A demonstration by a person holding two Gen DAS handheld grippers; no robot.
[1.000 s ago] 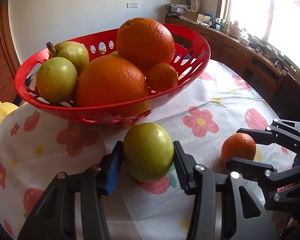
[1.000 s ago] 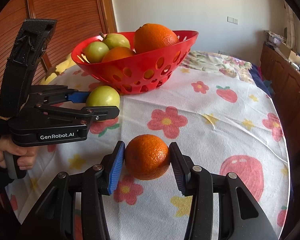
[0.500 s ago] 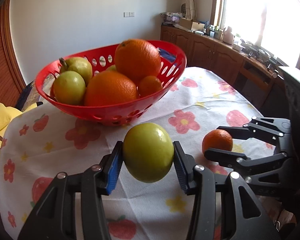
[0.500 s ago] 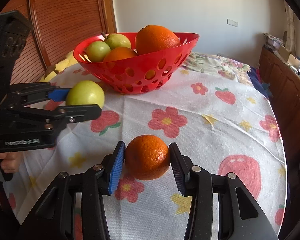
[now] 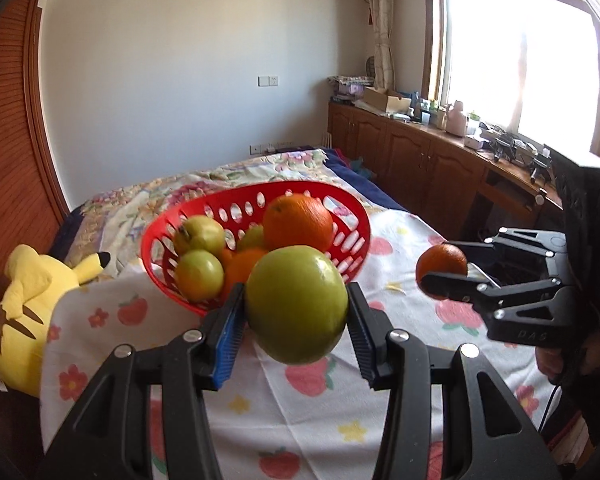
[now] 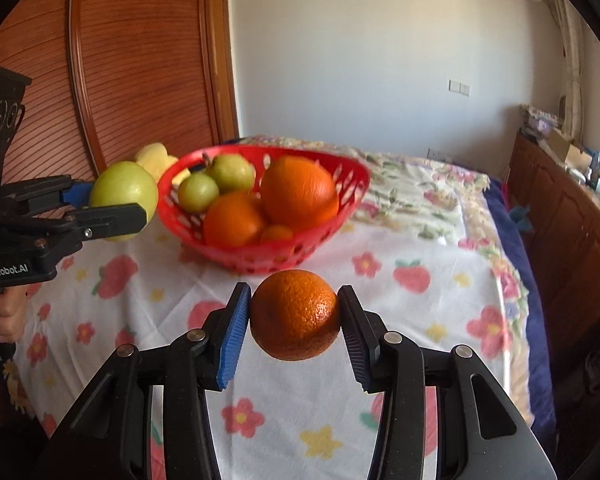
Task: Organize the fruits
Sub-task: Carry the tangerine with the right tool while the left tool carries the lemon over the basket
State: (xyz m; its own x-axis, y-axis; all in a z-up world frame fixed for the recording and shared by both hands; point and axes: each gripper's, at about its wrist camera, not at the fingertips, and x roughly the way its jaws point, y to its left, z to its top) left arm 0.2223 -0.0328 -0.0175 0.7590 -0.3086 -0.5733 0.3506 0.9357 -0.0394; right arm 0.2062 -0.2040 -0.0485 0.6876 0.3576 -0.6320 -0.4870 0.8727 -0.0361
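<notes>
My left gripper (image 5: pixel 296 316) is shut on a green apple (image 5: pixel 296 304) and holds it in the air, in front of the red basket (image 5: pixel 352 216). The left gripper also shows in the right wrist view (image 6: pixel 112 208) with the apple (image 6: pixel 124 194). My right gripper (image 6: pixel 294 320) is shut on a small orange (image 6: pixel 295 314), lifted above the table. It shows at the right of the left wrist view (image 5: pixel 448 272) with the orange (image 5: pixel 440 264). The basket (image 6: pixel 348 196) holds two large oranges, a small one and several green fruits.
The table has a white cloth (image 6: pixel 420 312) with flowers and strawberries. A yellow plush toy (image 5: pixel 24 300) lies at its left edge. Wooden cabinets (image 5: pixel 420 160) stand along the right wall under the window. A wooden panel (image 6: pixel 140 72) is behind the basket.
Both grippers have risen well above the table with their fruit. The basket now appears lower and farther away in both views.
</notes>
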